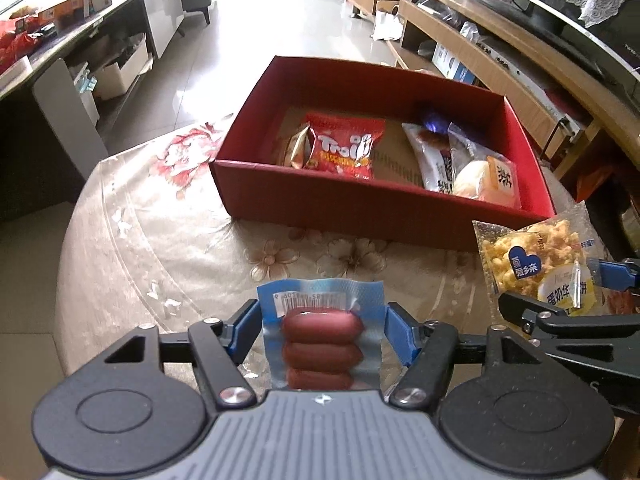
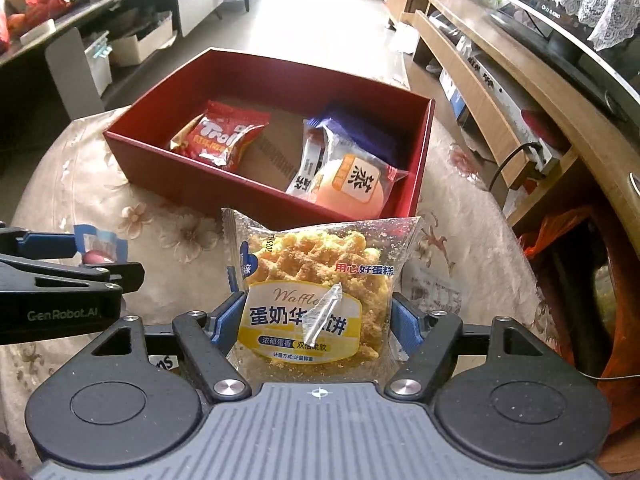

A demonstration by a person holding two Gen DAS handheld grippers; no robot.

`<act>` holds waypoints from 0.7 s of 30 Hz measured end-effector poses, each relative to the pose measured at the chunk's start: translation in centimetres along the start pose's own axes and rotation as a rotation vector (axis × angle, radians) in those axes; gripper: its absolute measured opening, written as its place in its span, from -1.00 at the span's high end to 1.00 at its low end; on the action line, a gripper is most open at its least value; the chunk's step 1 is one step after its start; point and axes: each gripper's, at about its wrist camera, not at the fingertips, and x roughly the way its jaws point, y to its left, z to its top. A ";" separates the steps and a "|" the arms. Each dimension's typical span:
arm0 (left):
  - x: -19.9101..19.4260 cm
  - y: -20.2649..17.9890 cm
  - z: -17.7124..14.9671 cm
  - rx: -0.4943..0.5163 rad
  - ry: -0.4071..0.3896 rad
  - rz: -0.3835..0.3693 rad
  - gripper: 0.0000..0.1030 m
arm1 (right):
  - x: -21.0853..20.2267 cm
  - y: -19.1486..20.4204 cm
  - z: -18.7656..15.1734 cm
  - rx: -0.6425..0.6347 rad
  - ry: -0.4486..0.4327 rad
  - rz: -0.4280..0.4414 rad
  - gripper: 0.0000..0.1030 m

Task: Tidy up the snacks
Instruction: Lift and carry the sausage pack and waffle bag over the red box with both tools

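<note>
My left gripper [image 1: 322, 320] is shut on a blue sausage pack [image 1: 322, 332] with three red sausages, held above the table in front of the red box [image 1: 380, 208]. My right gripper [image 2: 318, 320] is shut on a clear waffle cake packet [image 2: 316, 280], also held in front of the red box [image 2: 200, 196]. The box holds a red Trolli bag [image 1: 344, 148], a white-and-brown wrapped snack [image 1: 436, 160], a round bun packet [image 1: 484, 180] and a purple packet [image 2: 360, 128]. The waffle packet shows at the right in the left wrist view [image 1: 536, 264]. The sausage pack shows at the left in the right wrist view [image 2: 100, 246].
The round table [image 1: 160, 220] has a floral cloth under clear plastic. A wooden TV cabinet [image 2: 500, 92] runs along the right. A grey counter [image 1: 80, 28] with boxes is at the far left. An orange bag [image 2: 560, 232] sits beside the table's right edge.
</note>
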 end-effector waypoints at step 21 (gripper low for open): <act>-0.9 -0.3 3.0 0.004 -0.076 0.035 -0.30 | -0.8 -1.0 1.8 0.029 -0.073 -0.034 -0.55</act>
